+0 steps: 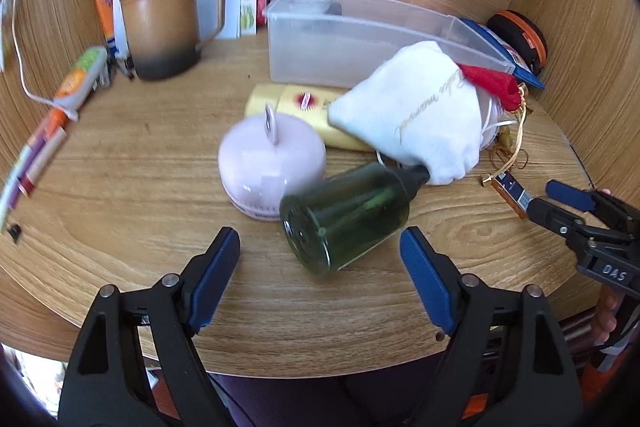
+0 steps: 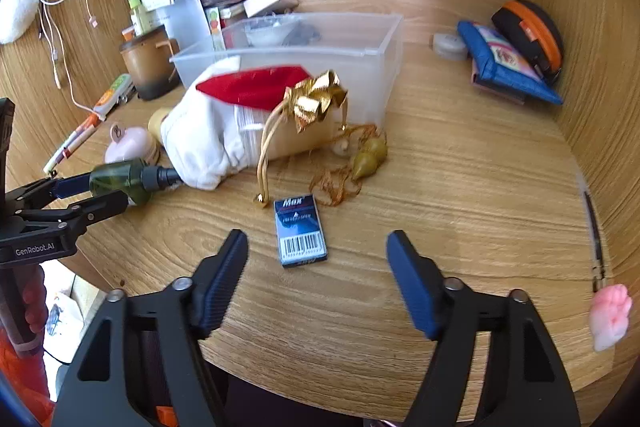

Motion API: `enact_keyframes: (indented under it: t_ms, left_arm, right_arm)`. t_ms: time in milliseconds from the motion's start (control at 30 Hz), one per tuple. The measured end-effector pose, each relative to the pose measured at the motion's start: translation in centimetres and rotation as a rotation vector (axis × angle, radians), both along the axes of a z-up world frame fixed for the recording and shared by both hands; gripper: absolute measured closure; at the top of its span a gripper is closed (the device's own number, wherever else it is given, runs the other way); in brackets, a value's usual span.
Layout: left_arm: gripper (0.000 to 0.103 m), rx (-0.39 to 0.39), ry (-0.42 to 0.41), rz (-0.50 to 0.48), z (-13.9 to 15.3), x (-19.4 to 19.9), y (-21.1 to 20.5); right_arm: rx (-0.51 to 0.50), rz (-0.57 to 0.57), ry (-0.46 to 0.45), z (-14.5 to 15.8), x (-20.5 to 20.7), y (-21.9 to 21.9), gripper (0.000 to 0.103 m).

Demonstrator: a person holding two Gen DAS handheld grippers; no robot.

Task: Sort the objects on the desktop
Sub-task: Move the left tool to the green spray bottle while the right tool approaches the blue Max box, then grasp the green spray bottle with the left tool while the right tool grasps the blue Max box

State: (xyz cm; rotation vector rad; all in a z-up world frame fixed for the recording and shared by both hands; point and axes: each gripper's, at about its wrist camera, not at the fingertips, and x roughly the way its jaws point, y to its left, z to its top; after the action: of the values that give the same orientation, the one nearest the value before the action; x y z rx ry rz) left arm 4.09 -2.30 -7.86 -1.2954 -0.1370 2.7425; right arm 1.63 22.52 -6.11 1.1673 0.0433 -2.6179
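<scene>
My left gripper (image 1: 320,259) is open, its fingers on either side of the base of a dark green bottle (image 1: 346,215) that lies on its side on the wooden desk; the bottle also shows in the right wrist view (image 2: 124,179). Behind the bottle are a pink round case (image 1: 272,163), a yellow tube (image 1: 304,111) and a white drawstring pouch (image 1: 416,115). My right gripper (image 2: 316,259) is open, just short of a small blue Max staple box (image 2: 300,231). A clear plastic bin (image 2: 320,55) stands behind the pouch.
A brown mug (image 1: 160,31) and paper boxes stand at the back left. Pens (image 1: 60,107) lie along the left edge. A blue pouch (image 2: 508,67) and a black-orange case (image 2: 528,31) sit at the back right. A gold ribbon (image 2: 316,99) lies by the bin.
</scene>
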Motion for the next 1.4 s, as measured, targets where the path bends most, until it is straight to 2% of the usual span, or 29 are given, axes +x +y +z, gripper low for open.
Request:
enact_keyframes:
  t_ms: [100, 467, 633, 700, 1133, 1400]
  left_arm:
    - [0.02, 0.009, -0.005, 0.005, -0.2, -0.1, 0.0]
    - [0.022, 0.017, -0.009, -0.004, -0.1, -1.3, 0.9]
    - [0.033, 0.008, -0.006, 0.004, -0.1, -1.6, 0.7]
    - [0.039, 0.013, -0.004, 0.009, -0.1, -1.7, 0.5]
    - [0.039, 0.019, 0.01, 0.014, 0.0, -1.0, -0.1]
    - [0.039, 0.002, 0.055, 0.016, 1.5, -0.1, -0.1]
  right_arm:
    - [0.0, 0.013, -0.024, -0.6, -0.4, -0.2, 0.052]
    - [0.028, 0.039, -0.023, -0.7, -0.8, -0.6, 0.066]
    - [0.036, 0.047, -0.015, -0.8, -0.9, -1.0, 0.072]
    - [0.043, 0.048, -0.011, -0.8, -1.0, -1.1, 0.077]
    - [0.076, 0.056, 0.004, -0.8, -0.5, -1.7, 0.078]
    - [0.076, 0.044, 0.037, 0.7, 0.5, -1.1, 0.078]
